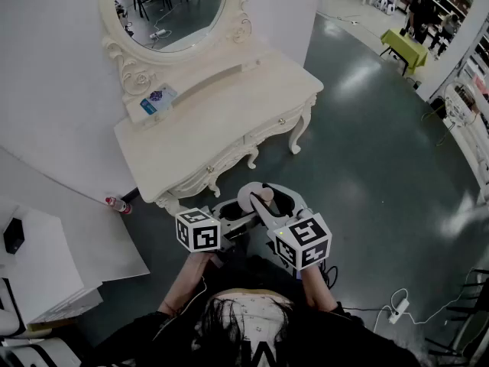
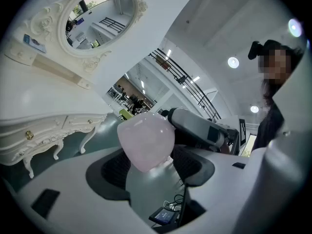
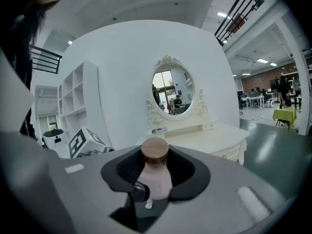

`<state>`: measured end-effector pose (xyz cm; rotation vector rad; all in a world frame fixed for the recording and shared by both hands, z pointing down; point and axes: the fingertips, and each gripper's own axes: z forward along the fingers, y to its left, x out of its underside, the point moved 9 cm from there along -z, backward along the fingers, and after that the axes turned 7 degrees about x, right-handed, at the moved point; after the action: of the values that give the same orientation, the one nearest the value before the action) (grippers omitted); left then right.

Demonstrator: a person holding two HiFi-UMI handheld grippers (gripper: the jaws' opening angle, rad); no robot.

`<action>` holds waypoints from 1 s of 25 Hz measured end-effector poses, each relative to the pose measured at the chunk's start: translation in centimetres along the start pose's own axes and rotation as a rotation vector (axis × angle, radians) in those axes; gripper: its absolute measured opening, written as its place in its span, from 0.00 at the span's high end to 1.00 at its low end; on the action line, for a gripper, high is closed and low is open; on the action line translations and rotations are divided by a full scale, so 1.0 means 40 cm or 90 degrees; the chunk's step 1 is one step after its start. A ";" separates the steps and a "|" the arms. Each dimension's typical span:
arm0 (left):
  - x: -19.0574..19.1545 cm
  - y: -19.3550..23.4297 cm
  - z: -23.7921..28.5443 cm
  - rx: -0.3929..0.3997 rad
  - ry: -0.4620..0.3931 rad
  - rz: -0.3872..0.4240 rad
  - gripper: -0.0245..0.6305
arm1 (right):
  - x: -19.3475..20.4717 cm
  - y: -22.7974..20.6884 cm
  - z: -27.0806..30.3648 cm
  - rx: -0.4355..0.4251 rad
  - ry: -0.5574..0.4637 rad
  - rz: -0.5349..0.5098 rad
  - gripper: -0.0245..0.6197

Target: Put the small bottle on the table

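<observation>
A: Claw status?
B: Right claw (image 3: 156, 172) is clamping the small bottle (image 3: 155, 180), short of the table (image 1: 229, 109); left claw (image 2: 148, 167) is gaping at its base.
A: Clearance?
B: Open floor (image 1: 367, 167) is stretching to the table edge; card (image 1: 157, 100) print is showing too small to read.

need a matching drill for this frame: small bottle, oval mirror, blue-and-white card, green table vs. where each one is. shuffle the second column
Things
1. small bottle
2. oval mirror
3. blue-and-white card
4. green table

Places
A. on the back ledge of the dressing table
B. far across the floor, at the head view's upper right
C. between the jaws of the right gripper
D. upright at the back of the dressing table

Pairs: 1-C, 2-D, 3-A, 4-B
</observation>
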<state>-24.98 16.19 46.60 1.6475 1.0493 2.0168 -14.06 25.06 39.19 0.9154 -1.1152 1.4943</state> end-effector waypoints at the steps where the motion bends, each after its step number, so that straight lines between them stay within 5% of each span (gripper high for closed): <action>1: 0.002 0.000 -0.001 0.001 -0.001 -0.001 0.57 | 0.001 0.001 0.000 0.001 0.000 0.000 0.74; 13: -0.004 0.034 -0.015 -0.005 -0.001 -0.012 0.57 | 0.010 0.001 0.041 -0.001 0.008 0.011 0.74; 25: -0.148 0.184 0.043 -0.001 0.029 -0.027 0.57 | -0.051 -0.113 0.210 0.011 0.028 0.032 0.74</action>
<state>-20.34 7.89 47.82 1.5728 1.0881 2.0363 -9.23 16.71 40.50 0.8672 -1.1022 1.5607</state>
